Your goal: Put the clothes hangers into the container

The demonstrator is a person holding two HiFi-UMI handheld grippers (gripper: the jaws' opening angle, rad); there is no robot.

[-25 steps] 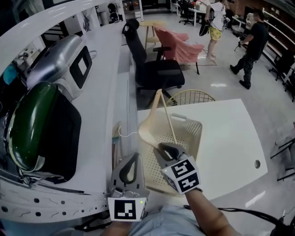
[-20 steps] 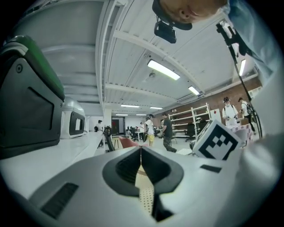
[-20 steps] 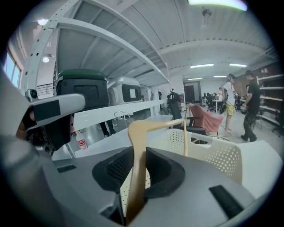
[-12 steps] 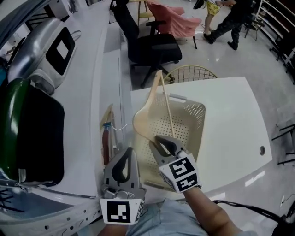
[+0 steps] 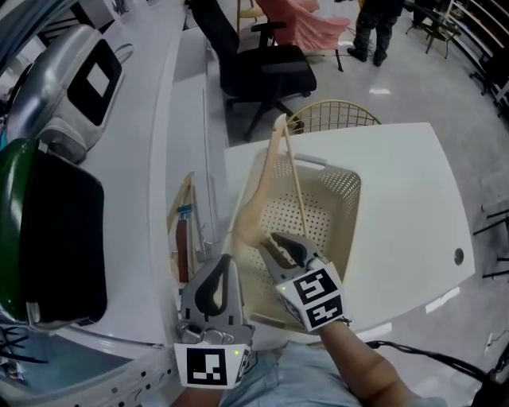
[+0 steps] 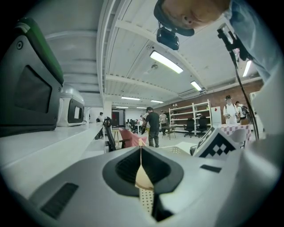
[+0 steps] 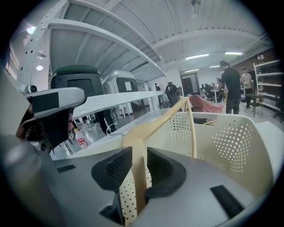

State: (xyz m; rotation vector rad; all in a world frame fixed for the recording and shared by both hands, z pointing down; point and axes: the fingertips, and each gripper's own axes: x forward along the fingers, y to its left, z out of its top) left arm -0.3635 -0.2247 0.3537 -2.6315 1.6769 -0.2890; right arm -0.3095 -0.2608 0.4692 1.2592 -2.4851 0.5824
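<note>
A cream clothes hanger (image 5: 256, 203) stands tilted in the perforated cream basket (image 5: 347, 208). Its upper end leans over the basket's far left rim. My right gripper (image 5: 278, 245) is at the basket's near side with the hanger's lower corner between its jaws. In the right gripper view the hanger (image 7: 156, 127) fills the gap of that gripper (image 7: 138, 165), and the pads still touch it while the jaws are opening. My left gripper (image 5: 222, 269) is shut on nothing and hovers left of the basket's near corner. Past its jaws the left gripper view shows the hanger (image 6: 143, 175).
The basket sits on a white table (image 5: 402, 191). A black office chair (image 5: 262, 71) and a gold wire stool (image 5: 330, 118) stand beyond it. To the left, the white counter holds a green-black machine (image 5: 48, 230), a silver machine (image 5: 71, 79) and a wooden item (image 5: 182, 230). People (image 5: 374, 24) stand far off.
The head view has swung down over the basket. The hanger now leans more against the far left rim. The right gripper stays on its lower corner, and the left gripper is still alongside.
</note>
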